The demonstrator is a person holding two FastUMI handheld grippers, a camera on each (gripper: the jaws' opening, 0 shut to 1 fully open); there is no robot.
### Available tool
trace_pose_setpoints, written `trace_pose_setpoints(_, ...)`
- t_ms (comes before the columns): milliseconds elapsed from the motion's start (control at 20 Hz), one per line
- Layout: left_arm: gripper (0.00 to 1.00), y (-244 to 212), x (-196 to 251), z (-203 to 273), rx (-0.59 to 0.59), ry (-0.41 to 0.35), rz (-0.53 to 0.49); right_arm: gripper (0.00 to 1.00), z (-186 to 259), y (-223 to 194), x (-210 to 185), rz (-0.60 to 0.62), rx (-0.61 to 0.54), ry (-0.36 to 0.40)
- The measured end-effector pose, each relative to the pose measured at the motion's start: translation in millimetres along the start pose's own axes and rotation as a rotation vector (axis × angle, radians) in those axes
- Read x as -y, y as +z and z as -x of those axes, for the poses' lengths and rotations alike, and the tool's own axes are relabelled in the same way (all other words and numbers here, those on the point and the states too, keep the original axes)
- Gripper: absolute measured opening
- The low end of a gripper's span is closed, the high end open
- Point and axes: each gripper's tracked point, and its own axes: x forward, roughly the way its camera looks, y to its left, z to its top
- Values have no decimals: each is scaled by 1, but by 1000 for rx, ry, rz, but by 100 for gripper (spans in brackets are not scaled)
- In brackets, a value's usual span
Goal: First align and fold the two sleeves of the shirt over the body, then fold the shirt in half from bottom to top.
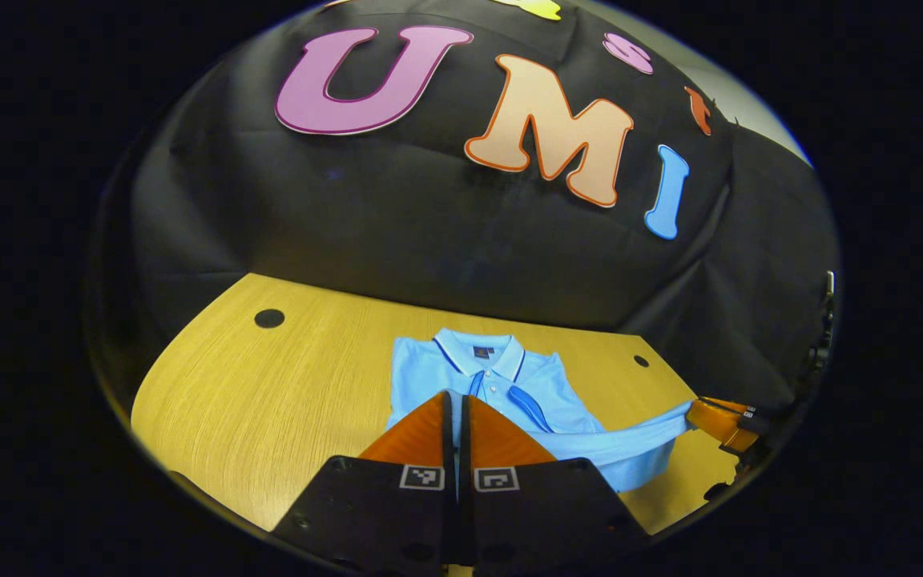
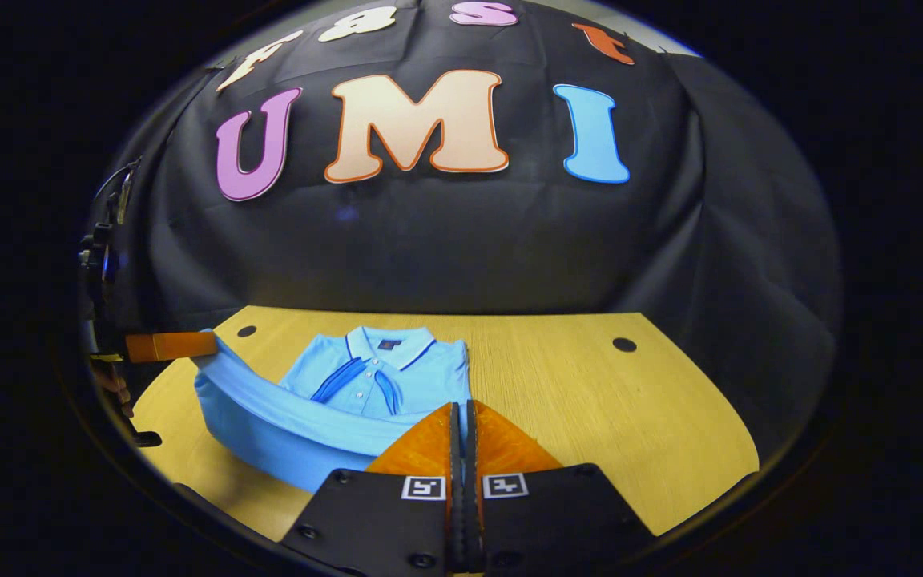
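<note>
Shirt point(image 1: 501, 385), light blue polo, lay on the wooden worktop point(image 1: 269, 401) with its collar point(image 1: 479, 353) toward the booth's black cloth wall and both sleeves already folded over the body; their darker cuff bands crossed the chest just below the collar in the right gripper view.

Bottom hem point(image 2: 301, 425) was lifted off the worktop and stretched as a band between the two grippers, sagging slightly in the middle. The collar end still rested flat on the worktop.

Left gripper point(image 1: 457, 401): fingers pressed together with blue fabric visible in the narrow slit between them, pinching one hem corner. In the right gripper view the same gripper point(image 2: 209, 344) showed at the far left, its fingers gripping the end of the raised hem, with part of a hand point(image 2: 113, 385) below it.

Right gripper point(image 2: 463, 413): fingers pressed together on the other hem corner, cloth running straight into the tips. In the left gripper view it point(image 1: 698, 413) appeared at the far right edge, holding the taut end of the hem.

Dark round holes point(image 2: 624, 344) marked the worktop near its far corners.
</note>
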Motion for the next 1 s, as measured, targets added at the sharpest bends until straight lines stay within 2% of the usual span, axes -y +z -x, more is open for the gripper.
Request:
trace_pose_setpoints(150, 0, 17, -11, -35, 9, 27, -5, 2, -47, 22, -2, 11, 16, 4)
trace_pose_setpoints(300, 0, 23, -25, -69, 3, 88, 15, 2, -96, 30, -14, 12, 19, 44)
trace_pose_setpoints(550, 0, 0, -60, -128, -64, 195, 26, 2, -172, 2, -21, -14, -43, 74)
trace_pose_setpoints(700, 0, -18, -79, -156, -107, 240, 5, 2, -196, -16, -21, -64, -82, 75)
trace_pose_setpoints(800, 8, -24, -89, -158, -128, 277, -52, 9, -205, -29, -17, -87, -112, 73)
trace_pose_setpoints(1000, 99, -21, -92, -146, -109, 295, 6, 81, -198, -34, -13, -98, -135, 85)
